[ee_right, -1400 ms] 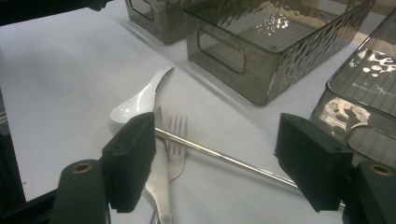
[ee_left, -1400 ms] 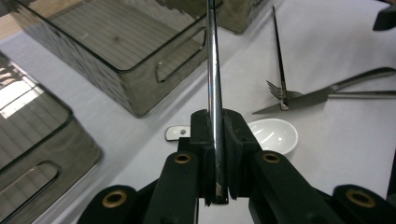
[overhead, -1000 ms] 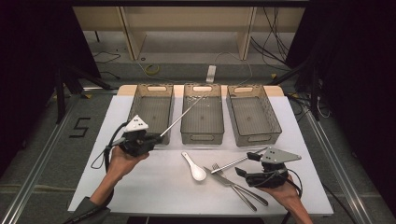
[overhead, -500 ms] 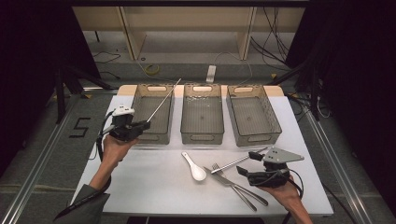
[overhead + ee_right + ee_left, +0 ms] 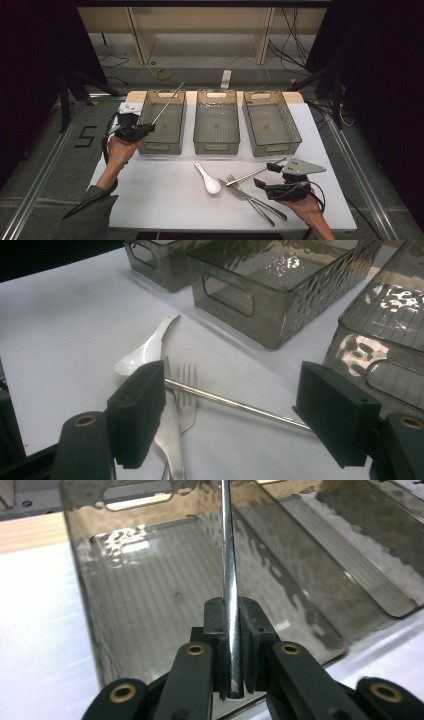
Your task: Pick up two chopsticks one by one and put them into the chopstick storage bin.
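While dark curtains and a grey floor with loose cables surround it, the white desk (image 5: 165, 200) carries three smoky ribbed plastic bins (image 5: 216, 127) in a row, all bare inside. Clamped in the left tool (image 5: 146, 128), a slim polished steel chopstick (image 5: 167, 104) slants over the leftmost bin (image 5: 162, 125). The right tool (image 5: 264, 176) gapes wide, holding nothing, astride a second steel chopstick (image 5: 250, 175) lying by a glossy white ceramic spoon (image 5: 208, 178), steel fork (image 5: 235, 184) and knife (image 5: 250, 199).

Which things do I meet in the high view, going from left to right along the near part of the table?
white spoon → fork → right gripper
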The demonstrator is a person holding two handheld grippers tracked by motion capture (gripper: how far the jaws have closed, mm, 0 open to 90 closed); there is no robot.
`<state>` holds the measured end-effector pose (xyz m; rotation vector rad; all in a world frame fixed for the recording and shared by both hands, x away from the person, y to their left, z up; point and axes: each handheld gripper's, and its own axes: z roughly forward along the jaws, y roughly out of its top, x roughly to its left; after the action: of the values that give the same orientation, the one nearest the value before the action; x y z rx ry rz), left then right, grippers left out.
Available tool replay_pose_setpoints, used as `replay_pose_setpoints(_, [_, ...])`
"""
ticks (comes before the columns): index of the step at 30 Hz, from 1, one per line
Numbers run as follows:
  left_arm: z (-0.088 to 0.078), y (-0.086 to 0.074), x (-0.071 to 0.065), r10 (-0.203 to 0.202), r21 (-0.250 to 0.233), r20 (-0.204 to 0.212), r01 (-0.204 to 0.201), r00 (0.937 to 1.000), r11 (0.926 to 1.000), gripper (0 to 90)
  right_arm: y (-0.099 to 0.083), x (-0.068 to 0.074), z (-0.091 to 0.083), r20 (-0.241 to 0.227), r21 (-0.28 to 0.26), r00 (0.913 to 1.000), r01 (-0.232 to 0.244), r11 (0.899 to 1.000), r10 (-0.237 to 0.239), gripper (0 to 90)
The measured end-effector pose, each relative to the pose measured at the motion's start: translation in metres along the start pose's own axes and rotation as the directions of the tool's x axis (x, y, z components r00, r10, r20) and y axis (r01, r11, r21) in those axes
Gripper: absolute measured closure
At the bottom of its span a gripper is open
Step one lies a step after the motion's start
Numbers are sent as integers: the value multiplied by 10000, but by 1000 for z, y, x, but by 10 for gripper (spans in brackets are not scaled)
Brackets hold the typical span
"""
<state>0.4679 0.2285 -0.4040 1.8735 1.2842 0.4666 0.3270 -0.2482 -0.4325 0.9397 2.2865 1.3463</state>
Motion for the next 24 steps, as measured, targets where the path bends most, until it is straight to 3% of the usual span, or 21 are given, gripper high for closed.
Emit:
replay_pose_setpoints(4, [2,-2,7,2,222,-246,3,9997,9998,830,0,0,1,-18,8,10000,7,10000,-7,287])
replay_pose_setpoints(7, [5,-5,10,-311,276,-396,322,9987,9991,831,0,0,1,-44,4,10000,15,10000,-15,287])
replay_pose_setpoints(9, [8,-8,10,-177,473,-569,204,9982,9987,830,0,0,1,-68,64,10000,45,10000,-44,288])
replay_pose_setpoints(11, [10,-9,12,-392,493,-548,419,9977,9979,830,0,1,1,-86,80,9999,56,10000,-55,288])
replay_pose_setpoints(16, [15,-9,17,-478,957,-767,551,9959,9939,828,0,1,1,-91,115,9999,54,9999,-53,288])
replay_pose_setpoints(19, [15,-9,20,-732,1027,-665,798,9951,9915,820,0,1,1,-134,121,9999,35,9999,-33,288])
replay_pose_setpoints(24, [7,-6,22,-1320,641,-512,1352,9899,9887,612,0,1,1,-148,143,9999,59,9999,-57,288])
